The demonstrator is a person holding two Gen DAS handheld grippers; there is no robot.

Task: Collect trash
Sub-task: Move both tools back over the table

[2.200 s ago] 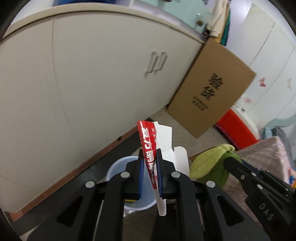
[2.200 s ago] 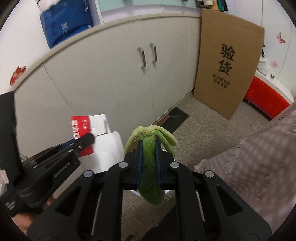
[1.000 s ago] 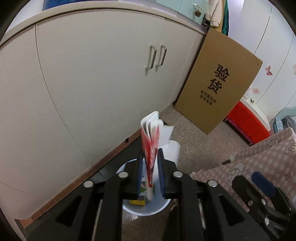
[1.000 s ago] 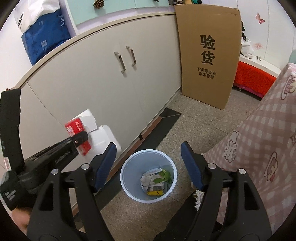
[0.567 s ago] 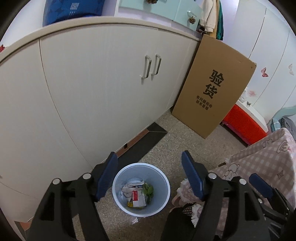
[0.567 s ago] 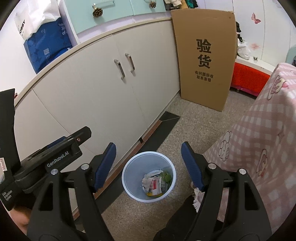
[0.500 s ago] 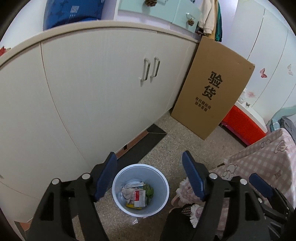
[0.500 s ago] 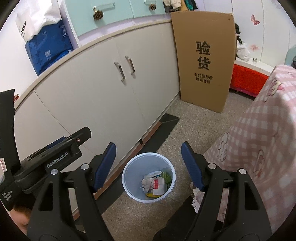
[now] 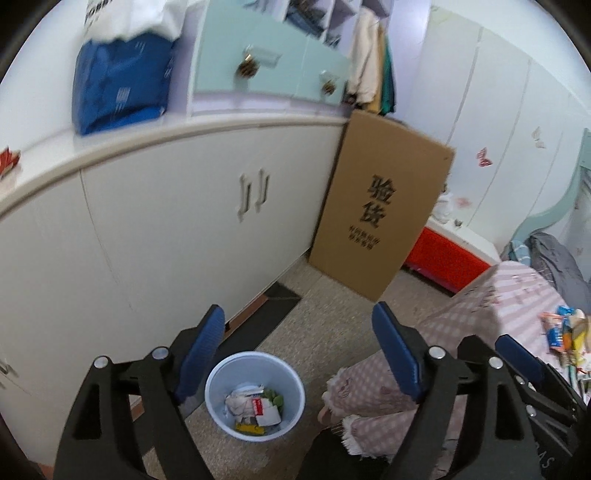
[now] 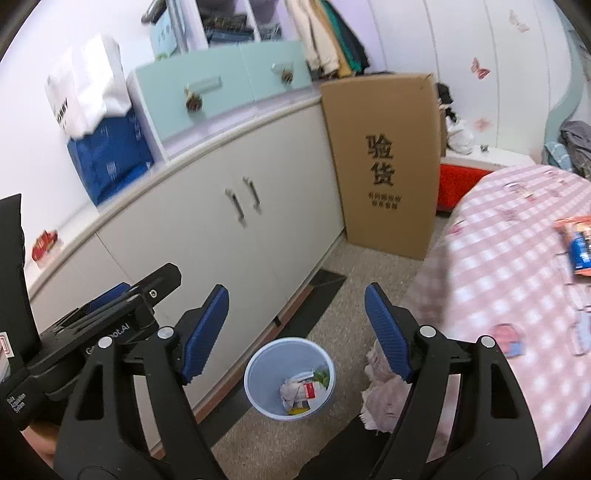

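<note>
Bare floor (image 9: pixel 325 295) surrounds the bin (image 9: pixel 255 397); left gripper (image 9: pixel 299 350) and right gripper (image 10: pixel 295 328) opening, empty.

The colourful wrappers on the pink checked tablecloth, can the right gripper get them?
Probably yes: the right gripper is empty, its jaws opening, and nothing stands between it and the colourful wrappers.

A lived-in room of a home, likely a bedroom. Cream cupboards (image 9: pixel 177 221) with paired handles run across the left of the frame under mint drawer units (image 9: pixel 255 66), with clothes (image 10: pixel 328 33) hanging at upper centre. A flattened cardboard box (image 10: pixel 384 162) leans against the cupboards. White wardrobe doors (image 9: pixel 509 110) with butterfly stickers fill the upper right. A tabletop under a pink checked cloth (image 10: pixel 517 266) sits at right, and a small waste bin (image 10: pixel 266 369) stands on the speckled floor.
</note>
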